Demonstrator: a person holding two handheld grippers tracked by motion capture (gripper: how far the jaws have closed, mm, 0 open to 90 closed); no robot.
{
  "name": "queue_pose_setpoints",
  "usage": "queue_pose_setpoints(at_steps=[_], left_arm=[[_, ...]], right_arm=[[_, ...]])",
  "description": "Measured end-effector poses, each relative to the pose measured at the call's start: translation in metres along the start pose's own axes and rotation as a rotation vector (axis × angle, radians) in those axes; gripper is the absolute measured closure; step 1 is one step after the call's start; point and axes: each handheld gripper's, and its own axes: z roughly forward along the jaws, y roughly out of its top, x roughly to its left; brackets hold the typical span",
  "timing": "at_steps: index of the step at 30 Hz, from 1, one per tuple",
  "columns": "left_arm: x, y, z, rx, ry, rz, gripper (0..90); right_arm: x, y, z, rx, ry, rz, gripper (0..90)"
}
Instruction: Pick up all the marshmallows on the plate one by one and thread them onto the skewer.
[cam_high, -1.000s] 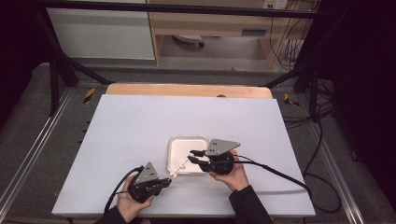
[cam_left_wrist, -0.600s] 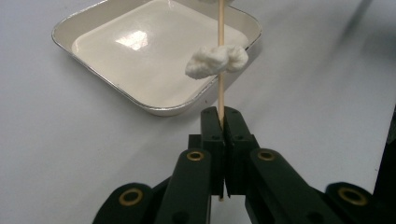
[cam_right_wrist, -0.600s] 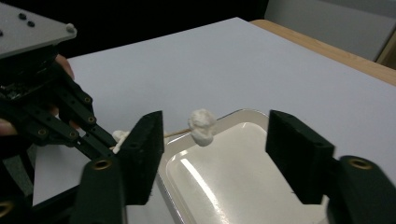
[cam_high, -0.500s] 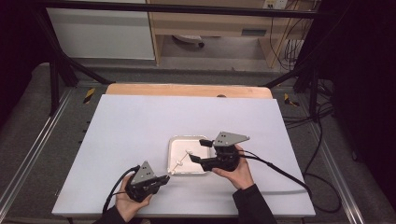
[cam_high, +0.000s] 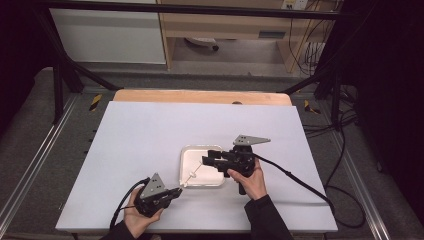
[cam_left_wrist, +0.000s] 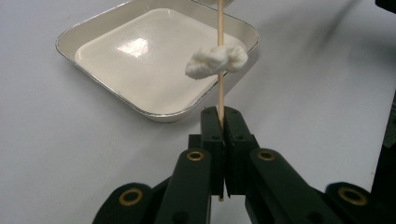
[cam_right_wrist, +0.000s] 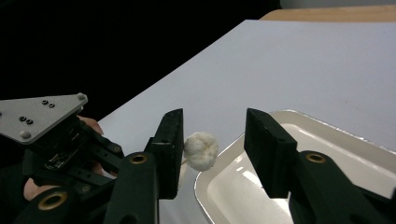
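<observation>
My left gripper (cam_high: 178, 191) (cam_left_wrist: 220, 117) is shut on the lower end of a thin wooden skewer (cam_high: 199, 169) (cam_left_wrist: 220, 93). The skewer slants up over the near left corner of a white square tray (cam_high: 190, 156) (cam_left_wrist: 140, 60) (cam_right_wrist: 341, 137). A soft white lump (cam_high: 191, 176) (cam_left_wrist: 215, 61) (cam_right_wrist: 201, 150) is threaded on it. My right gripper (cam_high: 210, 156) (cam_right_wrist: 212, 140) hovers over the tray and points left at the skewer's tip. Its jaws have just been closing, but they stand apart with nothing pressed between them. The lump shows through their gap, by the left jaw. The left gripper (cam_right_wrist: 51, 135) lies beyond.
The tray rests on a white tabletop (cam_high: 150, 140) with a wooden strip (cam_high: 200, 96) along its far edge. Cables (cam_high: 300, 182) trail from both grippers toward the near side. Dark metal frame rails (cam_high: 60, 85) flank the table.
The right gripper has drawn slightly right and farther up the table, and its jaws widened, then narrowed. The left gripper and the skewer have stayed where they were.
</observation>
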Motion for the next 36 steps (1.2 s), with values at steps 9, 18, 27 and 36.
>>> queue_pose_setpoints(at_steps=[9,18,27,36], left_arm=[[-0.001,0.000,-0.001,-0.009,0.004,0.004,88.6],[-0.002,-0.001,0.001,0.006,0.009,0.019,88.7],[-0.004,0.000,0.000,0.003,0.015,0.034,88.7],[-0.005,0.002,0.000,-0.014,0.020,0.045,88.7]], right_arm=[[0.000,-0.008,0.009,0.057,0.078,0.043,74.4],[0.003,-0.014,0.011,0.061,0.112,0.025,78.4],[0.006,-0.020,0.015,0.068,0.111,0.006,79.6],[0.007,-0.028,0.022,0.109,0.137,0.014,79.8]])
